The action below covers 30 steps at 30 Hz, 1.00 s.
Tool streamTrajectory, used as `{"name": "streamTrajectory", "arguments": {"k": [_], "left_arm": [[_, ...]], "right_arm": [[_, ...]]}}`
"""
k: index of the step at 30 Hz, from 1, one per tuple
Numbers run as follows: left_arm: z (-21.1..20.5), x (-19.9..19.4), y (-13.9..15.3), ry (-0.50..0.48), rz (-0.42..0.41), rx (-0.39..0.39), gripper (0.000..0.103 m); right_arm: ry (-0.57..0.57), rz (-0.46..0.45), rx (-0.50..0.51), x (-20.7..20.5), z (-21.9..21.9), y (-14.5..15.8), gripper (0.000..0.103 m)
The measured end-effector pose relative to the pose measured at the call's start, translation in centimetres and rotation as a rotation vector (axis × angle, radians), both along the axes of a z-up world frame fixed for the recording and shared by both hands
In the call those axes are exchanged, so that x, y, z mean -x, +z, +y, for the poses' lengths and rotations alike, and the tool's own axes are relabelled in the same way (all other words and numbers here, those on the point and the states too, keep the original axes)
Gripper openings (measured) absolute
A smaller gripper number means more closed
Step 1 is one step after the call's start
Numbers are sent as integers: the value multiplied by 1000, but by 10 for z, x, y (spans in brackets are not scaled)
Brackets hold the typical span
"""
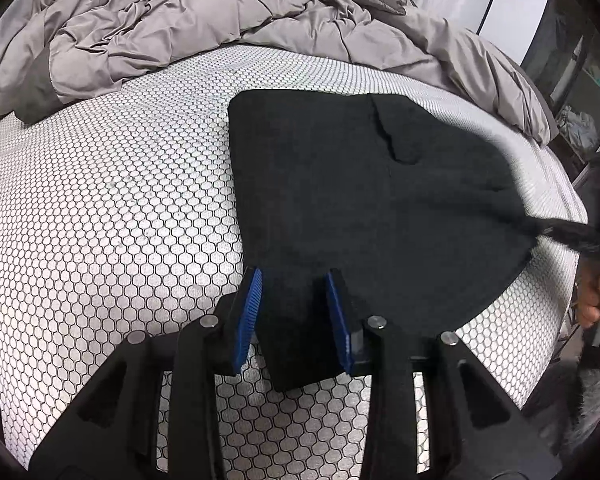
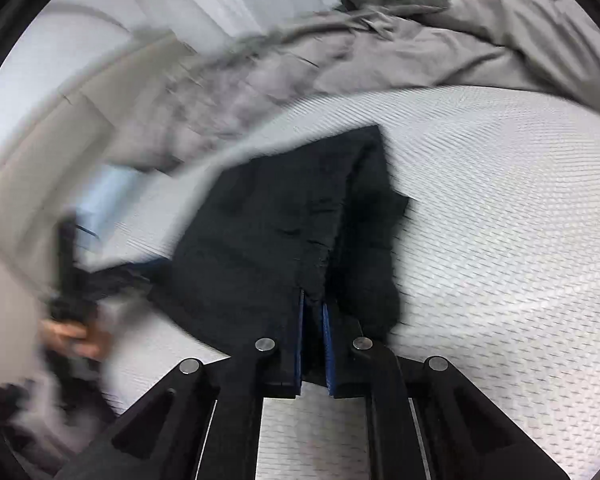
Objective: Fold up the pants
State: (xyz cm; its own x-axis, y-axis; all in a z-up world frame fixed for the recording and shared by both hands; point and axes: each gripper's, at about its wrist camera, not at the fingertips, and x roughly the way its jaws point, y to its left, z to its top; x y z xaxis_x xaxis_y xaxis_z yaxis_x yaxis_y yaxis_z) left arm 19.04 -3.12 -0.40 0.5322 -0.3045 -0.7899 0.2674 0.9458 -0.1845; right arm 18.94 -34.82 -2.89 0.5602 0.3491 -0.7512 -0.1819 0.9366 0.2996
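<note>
Your black pants (image 1: 372, 200) lie on the bare mattress (image 1: 112, 208), near its edge, with the grey duvet (image 1: 204, 20) bunched behind. Your left gripper (image 1: 294, 284) has a corner of the cloth between its part-open blue pads (image 1: 249, 316); whether they press it you can't tell. Your right gripper (image 2: 313, 300) is clamped tight on a bunched fold of the pants.

Motion blur smeared the grey comforter (image 2: 260, 80) and the person's hand (image 2: 74, 338) in the right wrist view, while the frame edge cut off a hand (image 1: 598, 300) in the left wrist view.
</note>
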Motion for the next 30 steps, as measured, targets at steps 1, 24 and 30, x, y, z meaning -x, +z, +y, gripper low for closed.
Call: {"name": "streamTrajectory", "arguments": {"k": [1,24,30], "left_arm": [[-1,0,0,2,-6,-6,30],[-28,136,50,117,-422,30,103],[-34,144,53,136,-447,56,103]], "right_arm": [[-23,49,25,-7,0,-16,12],[60,-454,71,120,48,38,103],[24,-489,71,127,53,38,103]]}}
